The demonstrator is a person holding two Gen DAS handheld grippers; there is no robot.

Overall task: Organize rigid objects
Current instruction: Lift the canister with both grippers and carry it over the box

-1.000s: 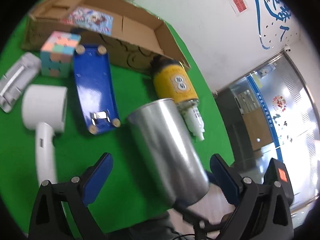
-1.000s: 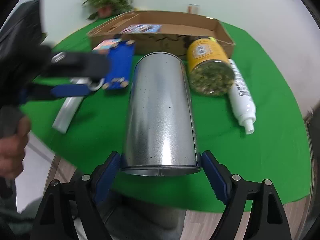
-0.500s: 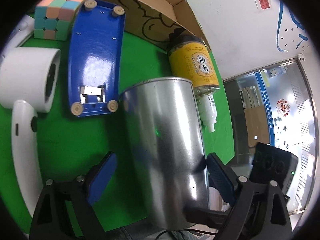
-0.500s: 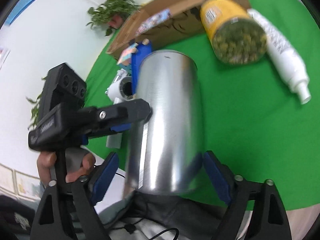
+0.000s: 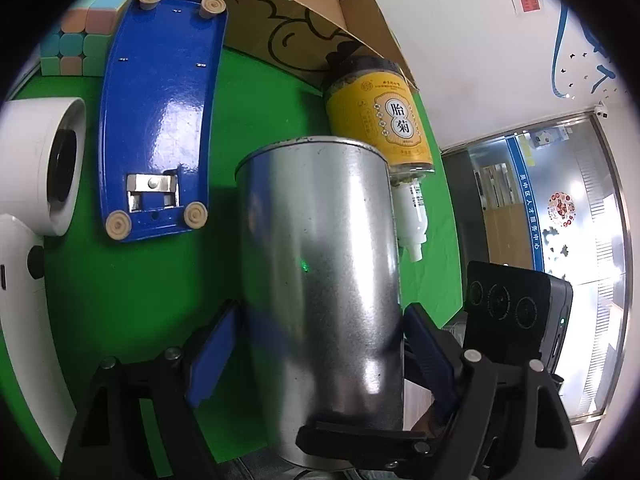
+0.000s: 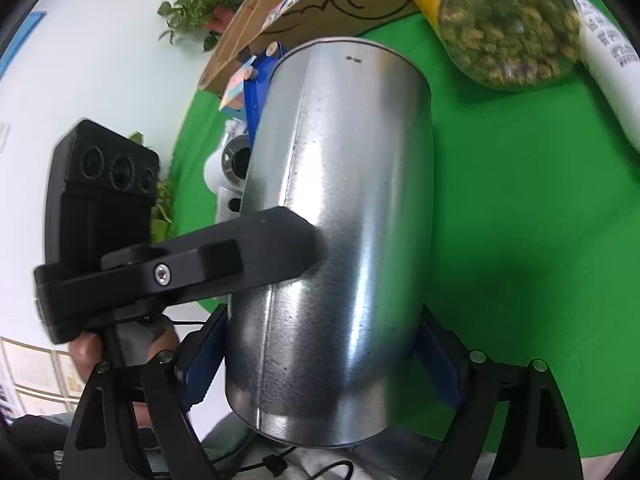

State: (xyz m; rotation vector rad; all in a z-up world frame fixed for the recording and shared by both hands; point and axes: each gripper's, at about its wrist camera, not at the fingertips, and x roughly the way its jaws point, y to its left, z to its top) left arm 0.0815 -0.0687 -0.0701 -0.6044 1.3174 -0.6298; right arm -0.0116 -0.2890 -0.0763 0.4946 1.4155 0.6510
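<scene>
**Metal can between both grippers at the near edge of the table**

You held the metal can (image 5: 320, 280) tilted above the near edge of the green table (image 5: 132, 280), with both tools around it. Your right gripper (image 6: 320, 364) had its blue pads against the can's lower sides and carried it; its jaws had just opened a little, so that hold looked slack. Your left gripper (image 5: 316, 356) straddled the can with its jaws just closing; its right pad sat against the metal, but whether the left pad (image 5: 212, 356) touched it I could not tell.

The step looked like a handover or a two-handed carry. The cardboard box (image 5: 320, 4) along the far edge seemed the likely place for it. Next you needed one firm grip before the other let go: smooth metal slides. The yellow jar (image 5: 380, 120) and white bottle (image 5: 412, 216) lay just beyond the can, the blue tray (image 5: 160, 112) to its left.
</scene>
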